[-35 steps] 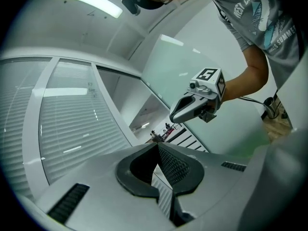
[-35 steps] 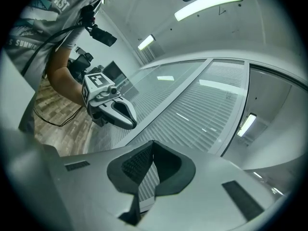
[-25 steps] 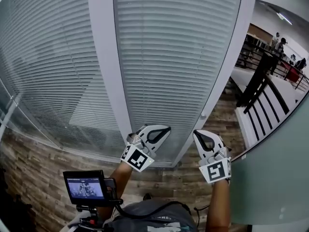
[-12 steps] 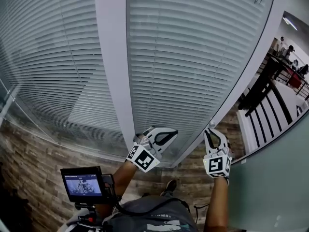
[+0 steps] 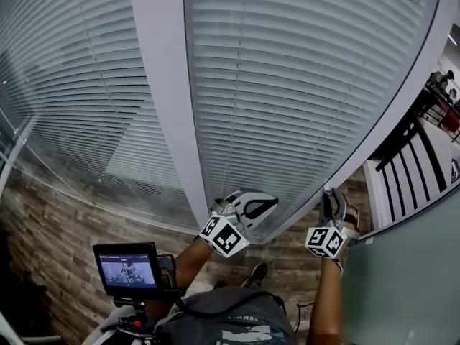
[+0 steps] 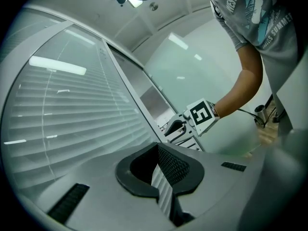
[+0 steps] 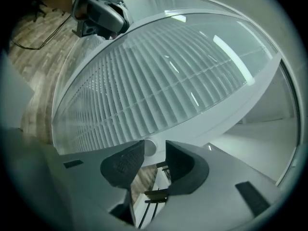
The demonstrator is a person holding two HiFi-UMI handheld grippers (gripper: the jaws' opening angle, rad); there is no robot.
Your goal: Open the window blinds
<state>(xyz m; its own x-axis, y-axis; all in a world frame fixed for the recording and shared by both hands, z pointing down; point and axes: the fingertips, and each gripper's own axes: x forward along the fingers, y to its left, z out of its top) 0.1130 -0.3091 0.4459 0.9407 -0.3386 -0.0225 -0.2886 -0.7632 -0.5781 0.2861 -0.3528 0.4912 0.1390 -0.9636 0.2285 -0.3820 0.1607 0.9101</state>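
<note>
The window blinds (image 5: 287,85) fill most of the head view. Their white slats lie flat and closed behind glass, in two panes split by a broad white mullion (image 5: 165,99). A second white frame member (image 5: 381,128) runs diagonally down the right edge of the right-hand pane. Below the panes is a wood-plank floor (image 5: 57,236), and a frosted glass panel (image 5: 410,279) stands at the far right, past a dark railing (image 5: 413,157). A small monitor (image 5: 128,270) sits at the person's chest, lower left.

The left gripper (image 5: 266,205) hangs low in front of the right-hand pane, near the foot of the mullion. In its own view the jaws are clenched tip to tip on nothing, with slats showing through the loop behind the tips.

The right gripper (image 5: 334,196) is raised to the diagonal frame member, well apart from the left one. Its jaws are released, and a small round white knob (image 7: 149,148) on the frame sits at the gap between the tips, tight against the left pad (image 7: 122,165). Whether the pad actually touches the knob is hard to say.
</note>
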